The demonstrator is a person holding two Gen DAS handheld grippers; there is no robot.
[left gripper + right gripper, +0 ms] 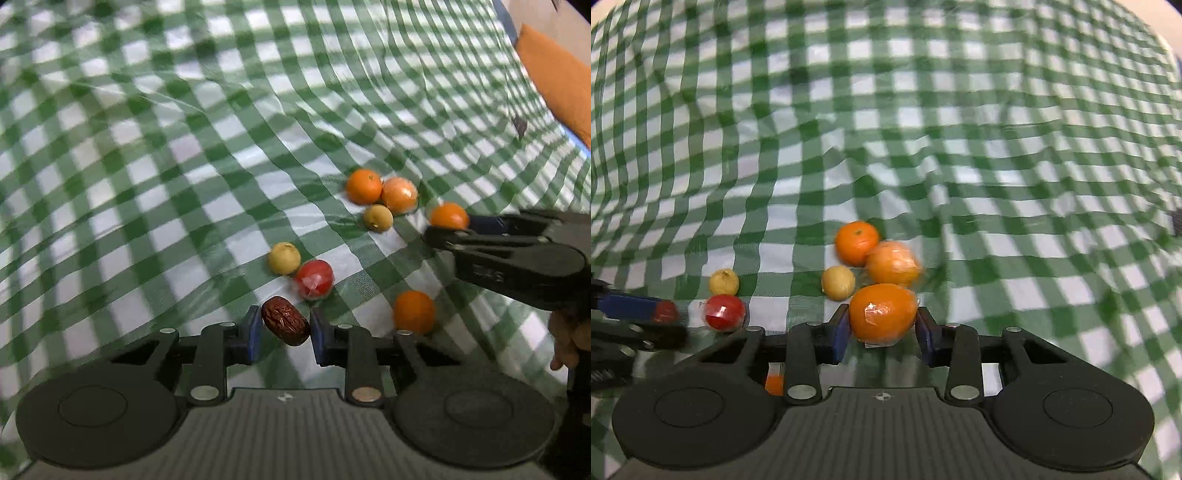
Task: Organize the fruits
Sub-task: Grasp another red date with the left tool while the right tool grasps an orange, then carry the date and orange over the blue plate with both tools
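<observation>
In the left wrist view, a wrinkled red date (285, 326) is clamped between the left gripper's (285, 334) blue pads. In the right wrist view, a wrapped orange (882, 313) is clamped by the right gripper (882, 332) above the checked cloth (923, 110).

A: Right gripper (882, 332) seen low in frame. A wrapped orange (881, 314) is clasped between the blue pads (839, 334), both pads touching it.

B: Noted. Cloth (923, 110) is green-and-white check, rumpled. What lies behind the held fruit?

A: A second wrapped orange (893, 263), blurred, touching a bare orange (857, 243). A yellow fruit (838, 282) is set just beside them.

B: And at left?

A: A red fruit (724, 312), wrapped, with another yellow fruit (724, 281) just behind it. Left gripper (661, 319) enters from the edge, something dark red seen at its tip; blurred.
</observation>
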